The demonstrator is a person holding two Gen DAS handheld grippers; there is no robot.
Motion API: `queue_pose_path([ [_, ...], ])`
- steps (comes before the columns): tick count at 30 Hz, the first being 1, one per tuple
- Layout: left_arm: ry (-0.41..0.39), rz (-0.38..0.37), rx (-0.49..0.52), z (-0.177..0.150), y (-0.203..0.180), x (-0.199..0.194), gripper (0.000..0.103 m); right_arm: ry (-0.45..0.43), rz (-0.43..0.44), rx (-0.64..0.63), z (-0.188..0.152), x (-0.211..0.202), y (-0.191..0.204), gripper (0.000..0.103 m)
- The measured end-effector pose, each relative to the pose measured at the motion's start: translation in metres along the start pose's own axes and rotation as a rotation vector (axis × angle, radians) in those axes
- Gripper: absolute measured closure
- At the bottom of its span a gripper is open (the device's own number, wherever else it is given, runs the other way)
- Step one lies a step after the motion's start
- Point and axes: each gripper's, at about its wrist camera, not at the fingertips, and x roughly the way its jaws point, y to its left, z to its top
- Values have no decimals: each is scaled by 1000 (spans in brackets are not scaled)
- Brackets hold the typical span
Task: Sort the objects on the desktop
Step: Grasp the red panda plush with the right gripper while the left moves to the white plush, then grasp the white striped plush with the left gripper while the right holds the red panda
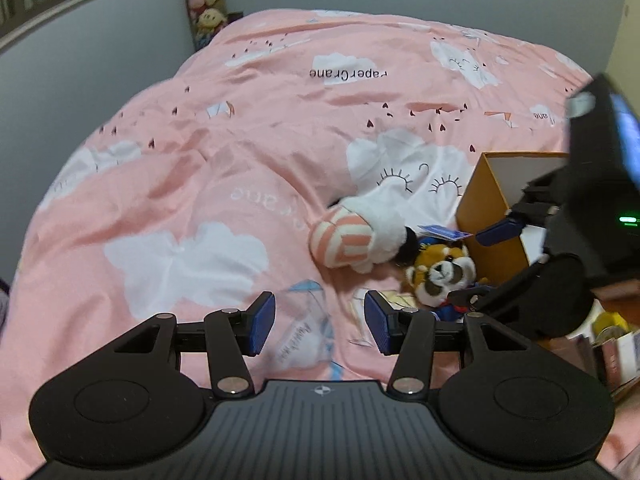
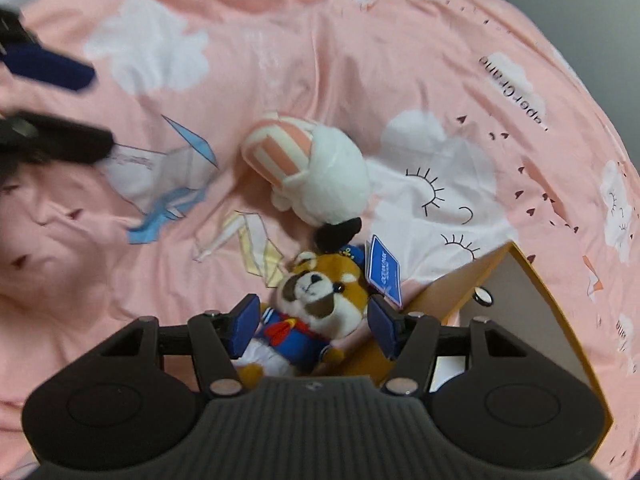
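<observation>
A: What worried you most there?

B: The orange box [image 2: 448, 300] lay tipped on the pink bed cover [image 2: 360, 60], its opening facing up toward the far side. The red panda plush [image 2: 316, 300] lay against the box's near wall, and the right gripper [image 2: 312, 324] hung over it with fingers released, one on each side of its body and not yet pressing. The right-hand finger sat just beside the box wall, so I judged a closing squeeze might catch the cardboard or the blue hang tag [image 2: 384, 270] instead of the toy.

A: And the other toy?

B: The white plush with pink stripes [image 2: 312, 164] lay farther from the box, touching the panda's head through its dark tip. Lifting the panda could drag or roll it.

A: Which way did the panda point?

B: Face up, head away from the gripper; its long axis ran along the box wall, between the fingers.

A: The left gripper [image 1: 320, 326]?

B: Released too, empty, well left of the box.
</observation>
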Motion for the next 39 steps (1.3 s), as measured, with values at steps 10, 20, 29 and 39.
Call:
queue_pose_path([
  [10, -63, 45, 207, 17, 6, 11, 45, 201, -42, -98, 23, 64, 5, 34],
  [20, -40, 46, 251, 26, 21, 15, 45, 138, -1, -81, 16, 58, -4, 46],
  [29, 6, 56, 306, 50, 31, 10, 45, -234, 132, 116, -12, -61, -34, 47],
  [39, 33, -5, 658, 54, -29, 45, 45, -400, 61, 433, -88, -142, -94, 46],
])
